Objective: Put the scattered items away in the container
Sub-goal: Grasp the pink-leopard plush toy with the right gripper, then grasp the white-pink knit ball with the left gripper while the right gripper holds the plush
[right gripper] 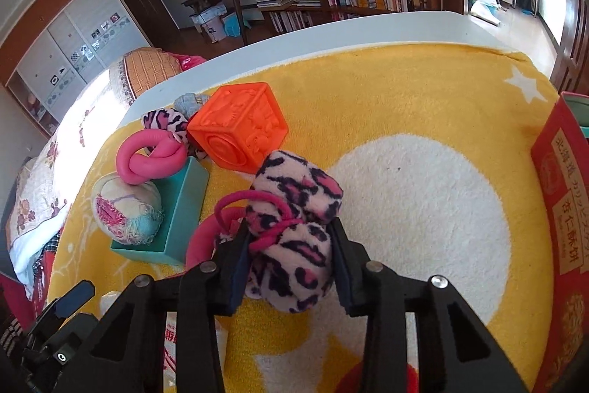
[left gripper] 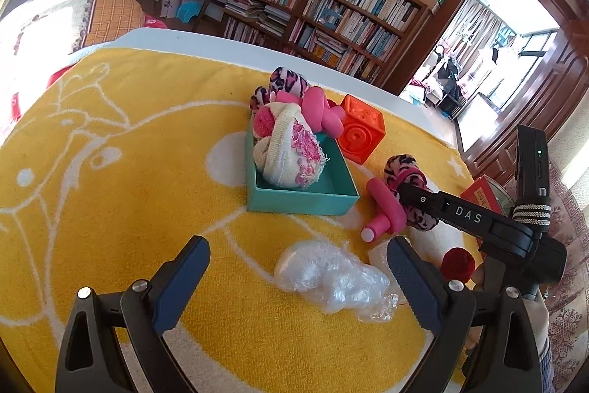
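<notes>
Right gripper clamped on a leopard-print roll, pads pressing its near half from both sides; far half of the roll sticking out past the fingertips toward the orange cube. Pink hair tie looped round the roll's middle, between the jaws. Roll low over the yellow towel, at the left edge of its big white circle; touching the cloth or just above it, hard to tell.

Teal box left of the gripped roll, well apart from the jaws, already holding a cream-and-pink knit ball. Knotted pink tube resting on the box's far rim, a second leopard roll beyond it. Cube just right of the box's far corner.

From the left wrist view, right gripper reaching in from the right, its tip over the roll, a pink tube lying just left of it on the towel.

Left gripper spread wide, nothing between its fingers, hovering near the towel's near edge. Crumpled clear plastic lying on the towel in the gap ahead of the jaws, untouched. Dark red pompom just beyond the right finger.

Red carton at the towel's right edge, well right of the gripped roll.
</notes>
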Demonstrator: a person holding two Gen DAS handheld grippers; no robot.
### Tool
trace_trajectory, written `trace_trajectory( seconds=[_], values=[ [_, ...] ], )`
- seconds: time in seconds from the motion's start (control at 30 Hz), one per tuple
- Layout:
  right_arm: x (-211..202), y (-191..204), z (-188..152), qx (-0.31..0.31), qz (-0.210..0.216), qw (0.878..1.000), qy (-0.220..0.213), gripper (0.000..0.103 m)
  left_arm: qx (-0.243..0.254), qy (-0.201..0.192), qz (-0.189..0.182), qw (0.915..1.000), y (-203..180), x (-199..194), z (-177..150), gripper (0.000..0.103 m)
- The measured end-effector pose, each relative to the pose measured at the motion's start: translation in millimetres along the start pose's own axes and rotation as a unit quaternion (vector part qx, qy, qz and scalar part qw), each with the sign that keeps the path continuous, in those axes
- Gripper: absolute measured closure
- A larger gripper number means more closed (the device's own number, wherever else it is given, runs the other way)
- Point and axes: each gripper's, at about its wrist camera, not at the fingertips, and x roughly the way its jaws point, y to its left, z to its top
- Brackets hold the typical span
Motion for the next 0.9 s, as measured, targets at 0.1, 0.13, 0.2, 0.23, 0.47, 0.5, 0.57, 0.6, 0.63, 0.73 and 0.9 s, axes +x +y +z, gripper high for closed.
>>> trace_trajectory(
  seconds=[0.1, 0.13, 0.2, 0.23, 0.47, 0.5, 0.57, 0.6, 0.63, 0.73, 0.9],
  values=[
    [-9, -2, -1, -0.003, -0.016, 1.000, -0.015, 0.062, -0.002, 0.001, 0.001, 1.0000, 0, 2, 2, 0.005],
    [-12, -4, -1, 0.001, -0.011, 1.000, -0.018, 0.062, -0.004, 0.003, 0.000, 1.0000, 1, 3, 3, 0.005],
    [-21, -6, 1, 0.007, -0.003, 1.000, -0.030, 0.062, -0.007, 0.007, -0.004, 0.9999, 2, 3, 9, 0.005],
    [-27, -7, 2, 0.006, -0.005, 0.999, -0.040, 0.062, -0.005, 0.007, -0.002, 1.0000, 1, 3, 13, 0.005],
    [-49, -7, 4, 0.000, -0.022, 0.996, -0.086, 0.062, 0.028, -0.001, 0.055, 0.9981, -11, 15, 49, 0.005],
    [-49, -7, 5, 0.000, -0.023, 0.996, -0.086, 0.062, 0.026, 0.001, 0.058, 0.9979, -11, 20, 53, 0.005],
    [-46, -6, 6, 0.001, -0.025, 0.996, -0.086, 0.062, 0.023, 0.003, 0.061, 0.9979, -11, 30, 60, 0.005],
    [-46, -6, 6, 0.001, -0.026, 0.996, -0.086, 0.062, 0.024, 0.003, 0.062, 0.9978, -12, 35, 62, 0.005],
    [-46, -6, 6, 0.001, -0.027, 0.996, -0.087, 0.062, 0.028, 0.003, 0.065, 0.9975, -14, 40, 64, 0.005],
    [-46, -7, 6, 0.001, -0.027, 0.996, -0.087, 0.062, 0.038, 0.006, 0.079, 0.9961, -17, 58, 66, 0.005],
    [-40, -10, 5, 0.000, -0.032, 0.996, -0.082, 0.062, 0.042, 0.000, 0.078, 0.9961, -15, 69, 65, 0.023]
  ],
)
